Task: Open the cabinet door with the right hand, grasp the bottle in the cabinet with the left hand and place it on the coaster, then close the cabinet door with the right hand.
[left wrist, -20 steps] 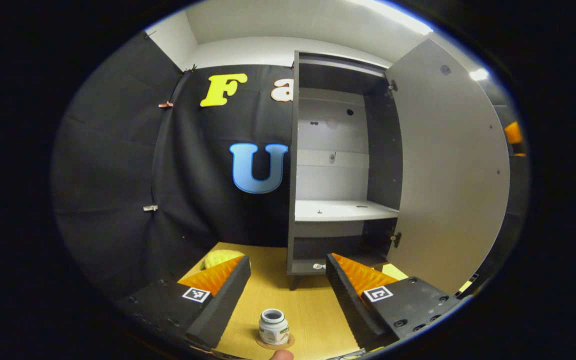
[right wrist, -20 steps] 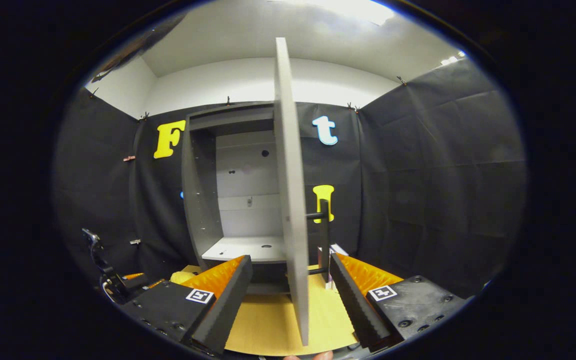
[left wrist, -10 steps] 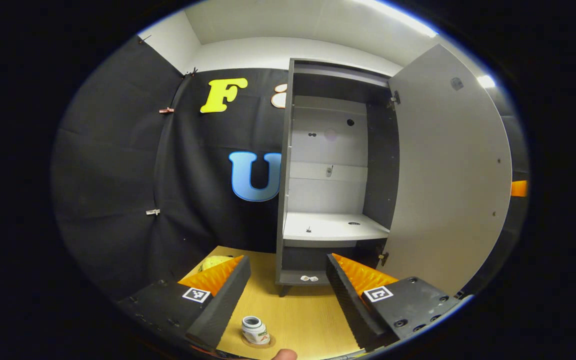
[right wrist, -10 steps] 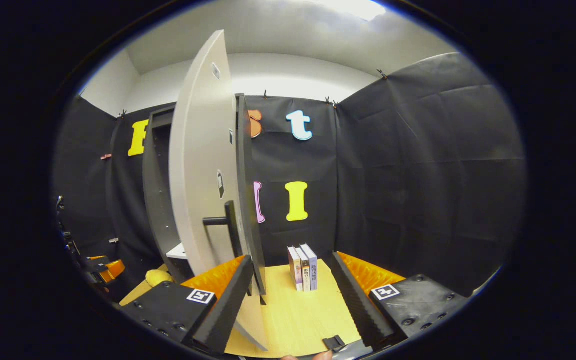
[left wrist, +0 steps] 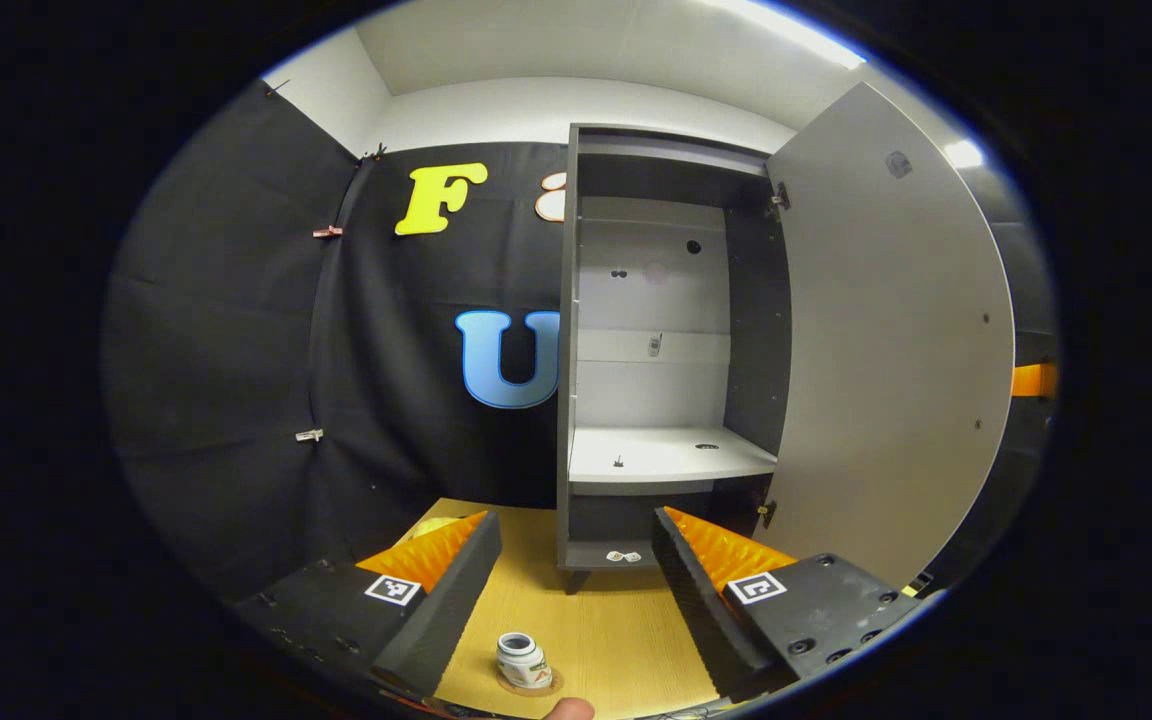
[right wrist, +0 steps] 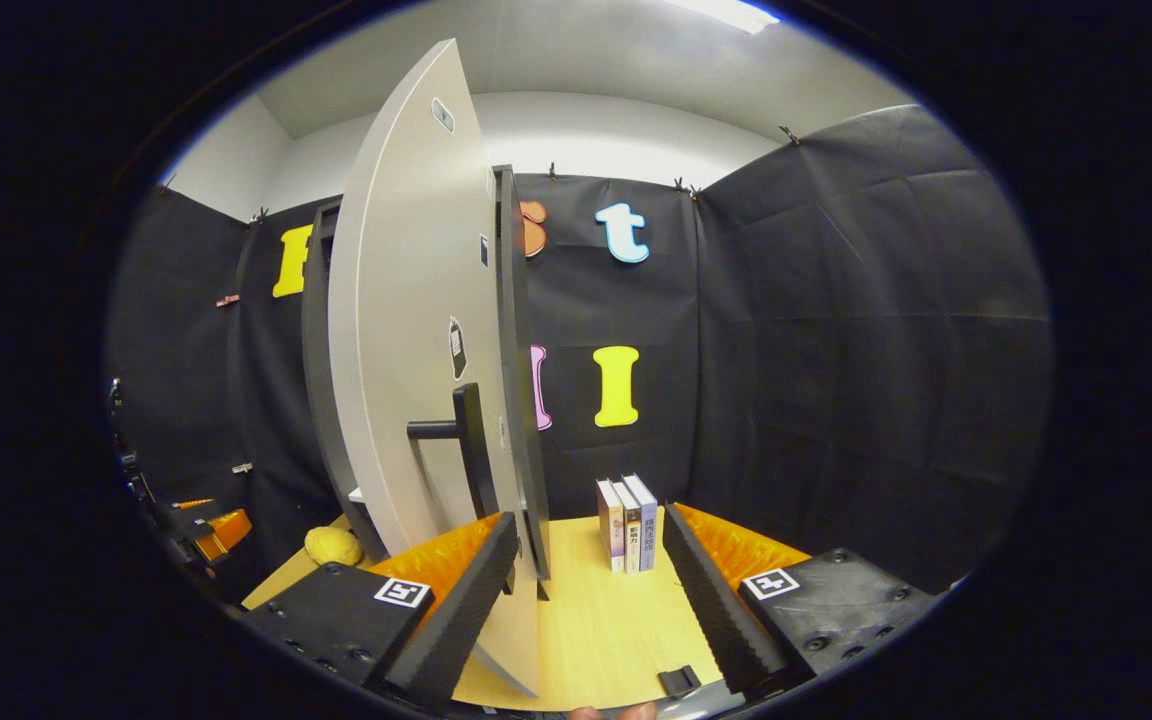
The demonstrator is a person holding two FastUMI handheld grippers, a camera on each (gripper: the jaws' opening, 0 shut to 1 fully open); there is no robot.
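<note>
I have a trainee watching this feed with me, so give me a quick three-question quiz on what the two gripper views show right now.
1. True or false: the bottle stands on the coaster.
2. The cabinet door is: A) open, B) shut, C) off its hinges.
3. Fill in: to the right of the cabinet, on the table, stand three upright ____.

Key
1. True; it stands upright between the open left gripper's fingers, untouched.
2. A; the handle is just above the right gripper's left finger, ungrasped.
3. Books.
</note>
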